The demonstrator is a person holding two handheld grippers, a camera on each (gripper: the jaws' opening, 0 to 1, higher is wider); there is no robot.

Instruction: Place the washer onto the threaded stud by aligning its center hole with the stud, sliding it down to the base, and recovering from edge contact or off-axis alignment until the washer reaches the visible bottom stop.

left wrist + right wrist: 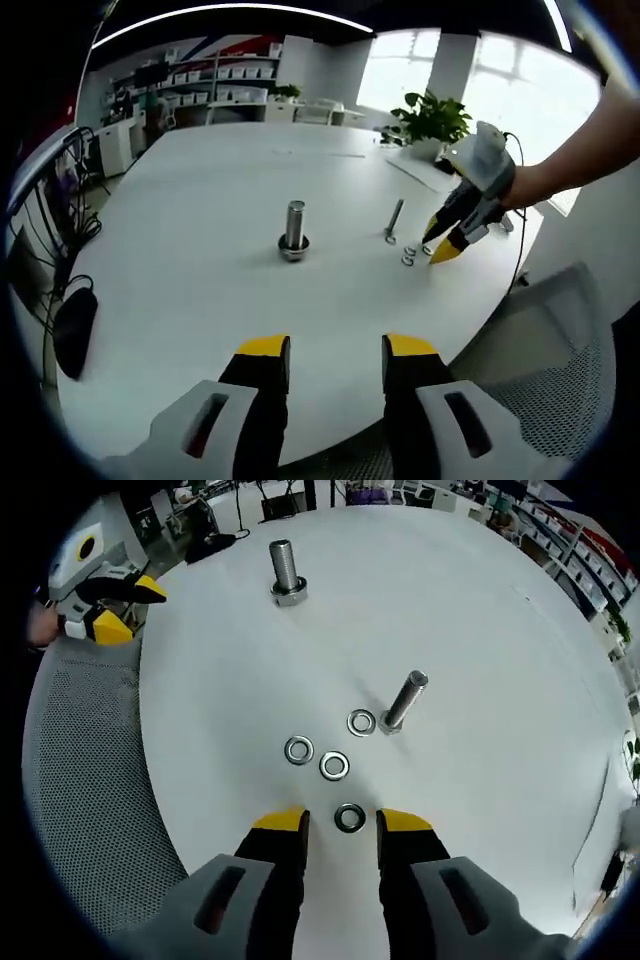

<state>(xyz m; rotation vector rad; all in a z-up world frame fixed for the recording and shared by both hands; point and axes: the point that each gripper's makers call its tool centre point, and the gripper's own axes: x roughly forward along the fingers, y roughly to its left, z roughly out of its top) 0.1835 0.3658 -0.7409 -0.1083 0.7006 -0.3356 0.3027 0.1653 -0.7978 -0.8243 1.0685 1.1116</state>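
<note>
The threaded stud (pixel 294 225) stands upright in a nut base in the middle of the white table (pixel 200 200); the right gripper view shows the stud (pixel 284 568) at the far side. Several steel washers lie flat near the table edge. One washer (pixel 349 818) rests on the table between the yellow tips of my right gripper (pixel 343 823), which is open and not touching it. Others (pixel 298 750) (pixel 334 766) lie just beyond. My right gripper (pixel 443 243) hovers by the washers (pixel 408 256). My left gripper (pixel 337 350) is open, empty and well short of the stud.
A loose bolt (pixel 403 700) lies beside a washer (pixel 361 722), the same bolt (pixel 394 218) lying right of the stud. A grey mesh chair (pixel 90 780) stands at the table edge. A potted plant (pixel 432 118) sits at the far side. A black object (pixel 75 325) hangs off the left edge.
</note>
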